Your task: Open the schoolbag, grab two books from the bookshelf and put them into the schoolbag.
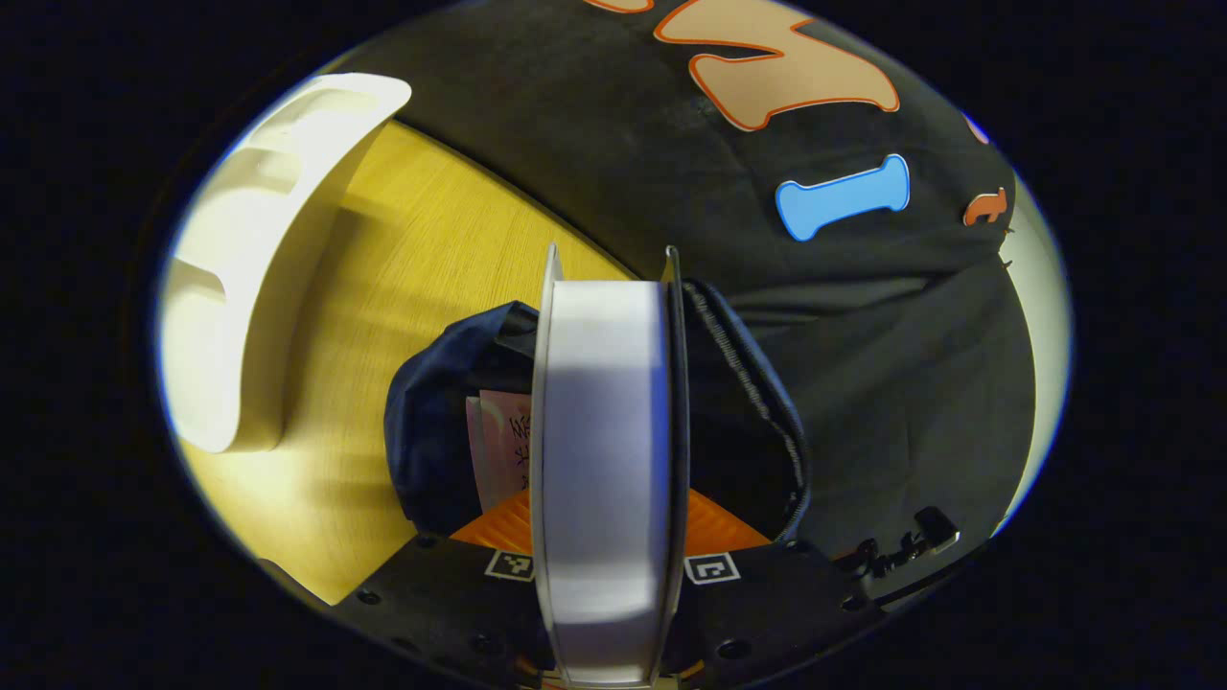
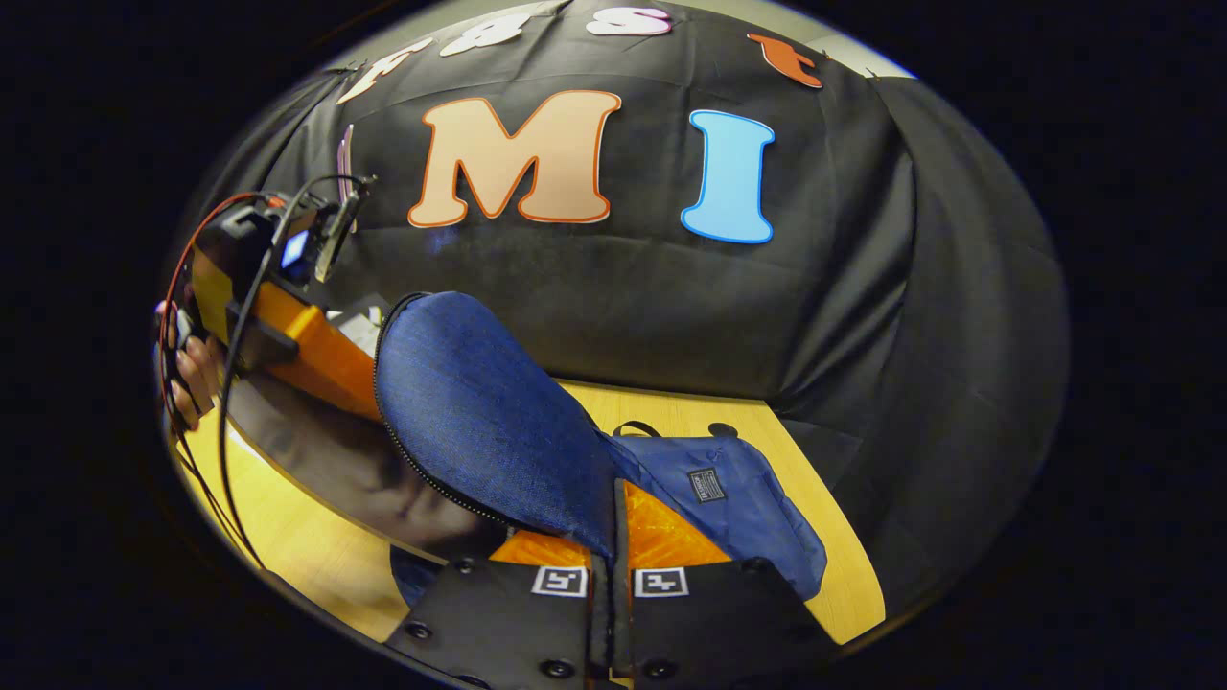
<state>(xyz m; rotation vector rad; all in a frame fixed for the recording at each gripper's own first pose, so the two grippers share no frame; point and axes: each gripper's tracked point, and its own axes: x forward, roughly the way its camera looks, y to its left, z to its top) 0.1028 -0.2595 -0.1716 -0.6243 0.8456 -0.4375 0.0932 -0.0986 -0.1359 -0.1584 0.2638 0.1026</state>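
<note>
a recording booth, not a lived-in room. black cloth (image 2: pixel 671 307) hangs as the wall behind and to the side, draping down onto the far edge of a yellow wood-grain bench (image 1: pixel 422 249). a white shelf (image 1: pixel 259 259) stands at one end of the bench and a blue schoolbag (image 2: pixel 729 498) lies on it near the cloth. a hand (image 2: pixel 187 369) at the edge of the right gripper view holds a cabled rig (image 2: pixel 278 278) with a small lit screen, the kind of gear used for data capture.
</note>
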